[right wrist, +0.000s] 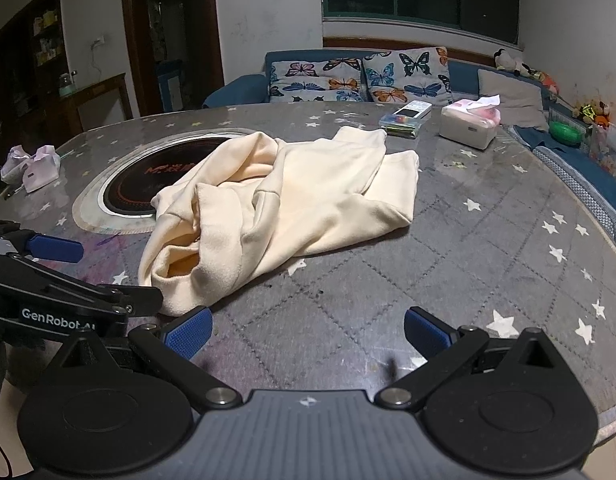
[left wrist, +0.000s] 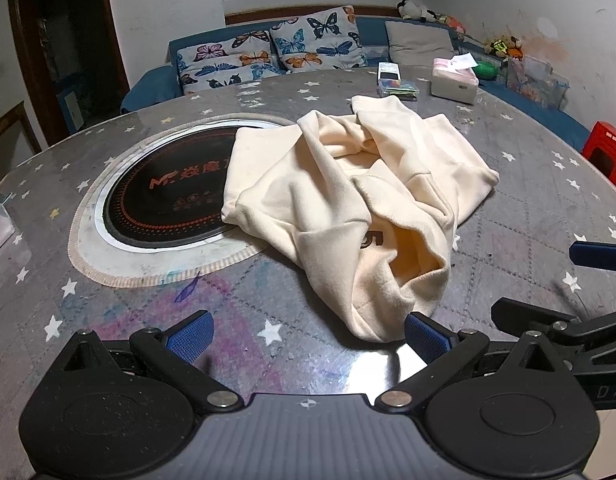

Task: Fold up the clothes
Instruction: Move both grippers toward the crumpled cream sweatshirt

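A cream sweatshirt (left wrist: pixel 348 188) lies crumpled on the grey star-patterned table (left wrist: pixel 155 320), partly over the round black cooktop (left wrist: pixel 167 192). My left gripper (left wrist: pixel 308 338) is open and empty, just in front of the garment's near edge; its right pad (left wrist: pixel 426 338) sits close to the cloth. In the right wrist view the sweatshirt (right wrist: pixel 291 200) lies ahead and to the left. My right gripper (right wrist: pixel 308 332) is open and empty over bare table (right wrist: pixel 448 264), short of the garment. The left gripper shows at that view's left edge (right wrist: pixel 55 248).
At the table's far side stand a white and pink tissue box (right wrist: pixel 470 122), a remote on a small case (right wrist: pixel 408 118), and crumpled tissues (right wrist: pixel 31 168) at the left. A blue sofa with butterfly cushions (right wrist: pixel 360 76) lies behind. A red stool (left wrist: pixel 606 152) stands right.
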